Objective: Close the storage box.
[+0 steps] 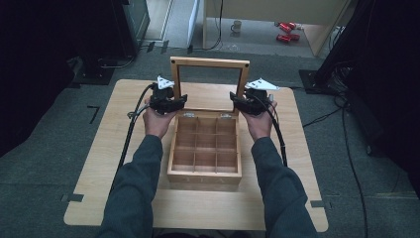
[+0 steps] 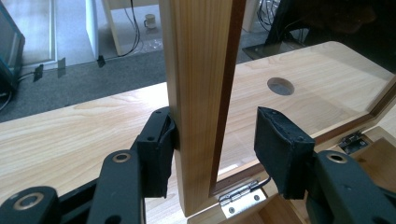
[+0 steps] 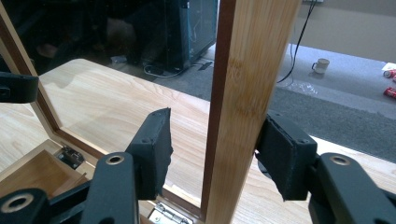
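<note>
On the wooden table [image 1: 99, 148] sat a wooden box [image 1: 204, 174] of small compartments, its glass-paned lid [image 1: 209, 63] standing upright on hinges at the far edge. Each of the lid's side rails stood between the jaws of one gripper. In the left gripper view, the left gripper [image 2: 212, 149] straddled the left rail [image 2: 198, 93]: one pad touched the rail's outer face, while the other stood clear of the inner edge, so the claw was not clamped. In the right gripper view, the right gripper [image 3: 212, 154] straddled the right rail [image 3: 247, 93] the same way, one pad against the outer face and the other apart from it, likewise unclamped. A small metal hinge [image 2: 243, 198] showed just beneath the left rail.

Judging from this, the risk lay in the loose hold. If one side clamped or pushed before the other, the lid could twist on its hinges; if it were tipped forward with neither claw tight, it might slip free and slam onto the compartments.
</note>
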The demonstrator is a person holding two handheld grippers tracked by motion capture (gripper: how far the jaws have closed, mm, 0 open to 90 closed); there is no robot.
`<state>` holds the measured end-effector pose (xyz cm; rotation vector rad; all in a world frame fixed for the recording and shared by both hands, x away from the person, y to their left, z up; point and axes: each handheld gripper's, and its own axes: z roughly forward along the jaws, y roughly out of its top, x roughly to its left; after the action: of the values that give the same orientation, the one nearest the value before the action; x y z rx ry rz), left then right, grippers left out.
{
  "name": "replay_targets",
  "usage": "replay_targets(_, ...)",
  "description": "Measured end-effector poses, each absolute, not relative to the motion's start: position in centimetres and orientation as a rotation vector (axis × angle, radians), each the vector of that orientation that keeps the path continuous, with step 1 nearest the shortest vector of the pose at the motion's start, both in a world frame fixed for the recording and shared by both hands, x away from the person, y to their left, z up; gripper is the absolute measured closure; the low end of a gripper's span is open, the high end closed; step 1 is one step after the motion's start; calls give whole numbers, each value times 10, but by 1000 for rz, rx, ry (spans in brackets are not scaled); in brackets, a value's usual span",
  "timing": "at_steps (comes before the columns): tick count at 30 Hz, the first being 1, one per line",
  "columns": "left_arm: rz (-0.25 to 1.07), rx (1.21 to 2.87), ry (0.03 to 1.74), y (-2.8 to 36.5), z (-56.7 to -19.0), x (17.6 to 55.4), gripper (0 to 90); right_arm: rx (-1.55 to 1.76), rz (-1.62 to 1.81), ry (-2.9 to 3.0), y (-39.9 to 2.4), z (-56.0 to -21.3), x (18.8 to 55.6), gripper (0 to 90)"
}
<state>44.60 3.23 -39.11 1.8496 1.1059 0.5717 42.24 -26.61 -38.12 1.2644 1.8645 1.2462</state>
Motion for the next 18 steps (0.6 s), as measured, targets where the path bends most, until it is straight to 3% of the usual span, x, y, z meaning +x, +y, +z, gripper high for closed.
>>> replay_targets(18, 589, 1807, 1038, 42, -380, 429, 533, 1236, 1237, 1861, -266, -375, 409, 528)
